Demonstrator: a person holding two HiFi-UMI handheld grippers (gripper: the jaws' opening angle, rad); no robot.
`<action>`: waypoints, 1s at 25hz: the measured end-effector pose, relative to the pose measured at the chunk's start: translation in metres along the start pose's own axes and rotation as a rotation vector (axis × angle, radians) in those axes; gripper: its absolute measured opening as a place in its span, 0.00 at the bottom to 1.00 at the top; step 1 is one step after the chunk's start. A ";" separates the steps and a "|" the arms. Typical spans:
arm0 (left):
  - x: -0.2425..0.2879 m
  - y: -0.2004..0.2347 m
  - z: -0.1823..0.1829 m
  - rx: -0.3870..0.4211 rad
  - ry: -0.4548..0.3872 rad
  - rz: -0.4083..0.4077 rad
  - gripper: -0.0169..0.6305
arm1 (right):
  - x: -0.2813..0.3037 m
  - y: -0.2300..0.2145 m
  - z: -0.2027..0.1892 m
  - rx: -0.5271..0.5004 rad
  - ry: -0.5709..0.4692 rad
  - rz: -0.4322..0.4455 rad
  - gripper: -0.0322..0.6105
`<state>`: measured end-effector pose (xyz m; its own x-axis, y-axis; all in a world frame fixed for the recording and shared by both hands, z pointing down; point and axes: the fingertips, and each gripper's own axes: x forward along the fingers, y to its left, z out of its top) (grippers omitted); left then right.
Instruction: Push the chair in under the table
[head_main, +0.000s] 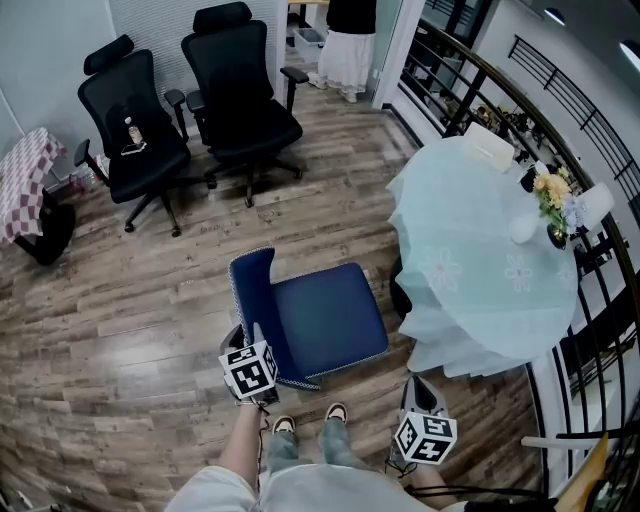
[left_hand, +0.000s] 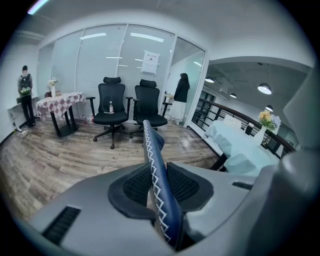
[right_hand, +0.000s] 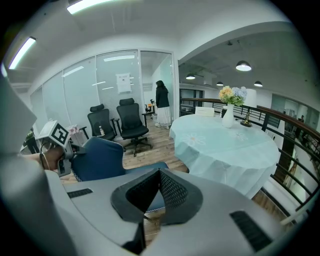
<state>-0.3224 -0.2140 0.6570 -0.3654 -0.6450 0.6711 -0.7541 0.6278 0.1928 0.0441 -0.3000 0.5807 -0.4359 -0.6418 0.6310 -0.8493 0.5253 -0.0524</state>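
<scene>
Left gripper: your left gripper (left_hand: 159, 196) is grasping the chair (left_hand: 152, 150) by the backrest. The blue rim with white stitching runs up between the two pads, and both press on it.
Left gripper, from above: it (head_main: 254, 338) sits at the near end of the backrest, just in front of your shoes (head_main: 285, 425).
Right gripper: your right gripper (right_hand: 159, 173) is clenched on nothing, its jaws meeting at the tips.
Right gripper, from above: it (head_main: 416, 386) hangs to the right of the chair, apart from the seat and near the hem of the cloth.
Chair: it (head_main: 325, 318) stands on the wood floor (head_main: 120, 330) between you and the counter (head_main: 470, 250). The backrest is on the left and the seat faces right. The seat's far edge is just beside the hanging cloth, and all of the seat is out in the open.
Counter: it is round and draped in a pale cloth, with a vase of flowers (head_main: 553, 205) near its far side by the railing (head_main: 600, 130).
Beyond: two black office chairs (head_main: 135, 130) stand well apart from you by the wall.
</scene>
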 end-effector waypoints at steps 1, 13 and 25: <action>0.000 -0.001 0.001 0.001 -0.003 0.001 0.18 | 0.000 0.000 0.001 0.000 -0.001 0.001 0.08; 0.020 -0.056 -0.006 0.006 0.026 -0.080 0.18 | -0.007 -0.022 0.003 0.014 -0.014 -0.041 0.08; 0.030 -0.110 -0.008 0.027 0.039 -0.103 0.18 | -0.022 -0.067 -0.011 0.083 -0.007 -0.133 0.08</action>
<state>-0.2462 -0.2988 0.6619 -0.2643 -0.6880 0.6758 -0.8012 0.5467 0.2432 0.1141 -0.3146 0.5791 -0.3200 -0.7067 0.6310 -0.9211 0.3878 -0.0327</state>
